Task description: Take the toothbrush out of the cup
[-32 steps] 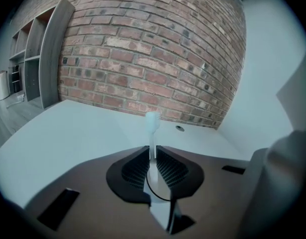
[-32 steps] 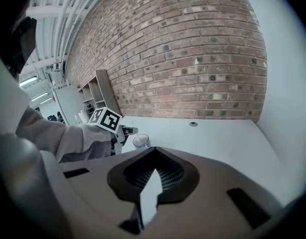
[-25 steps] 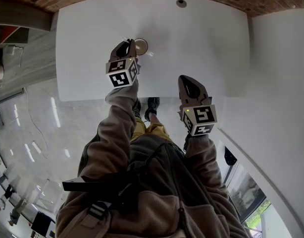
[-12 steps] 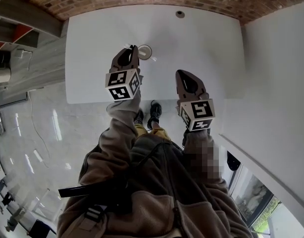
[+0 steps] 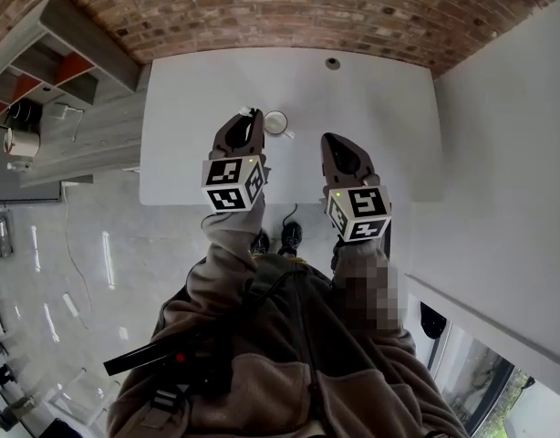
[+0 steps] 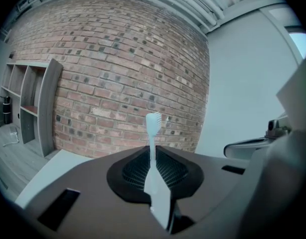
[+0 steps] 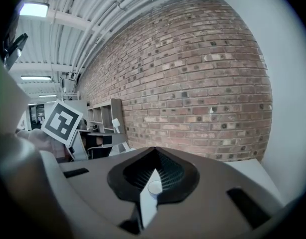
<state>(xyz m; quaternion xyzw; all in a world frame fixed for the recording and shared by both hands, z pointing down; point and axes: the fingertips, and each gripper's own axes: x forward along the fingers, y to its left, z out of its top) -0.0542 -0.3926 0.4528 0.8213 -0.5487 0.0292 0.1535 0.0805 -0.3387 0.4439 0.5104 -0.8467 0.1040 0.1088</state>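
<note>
A white cup point(image 5: 276, 122) stands on the white table point(image 5: 380, 108), just right of my left gripper's tip. My left gripper point(image 5: 246, 124) is shut on a pale toothbrush point(image 5: 255, 113), which is outside the cup. In the left gripper view the toothbrush point(image 6: 153, 148) stands upright from the closed jaws of the left gripper point(image 6: 162, 205), bristles on top, against the brick wall. My right gripper point(image 5: 334, 144) hovers over the table to the right of the cup, shut, and the right gripper point(image 7: 149, 195) shows nothing held in its own view.
A small round grommet point(image 5: 332, 63) sits near the table's far edge, by the brick wall point(image 5: 262, 7). A grey shelf unit point(image 5: 75, 48) stands at the left and a white wall point(image 5: 499, 153) at the right. The table's near edge point(image 5: 289, 201) is by my feet.
My left gripper has drawn slightly left, away from the cup, with the toothbrush in it. The right gripper keeps its place beside it. The head camera has tilted, showing more brick wall.
</note>
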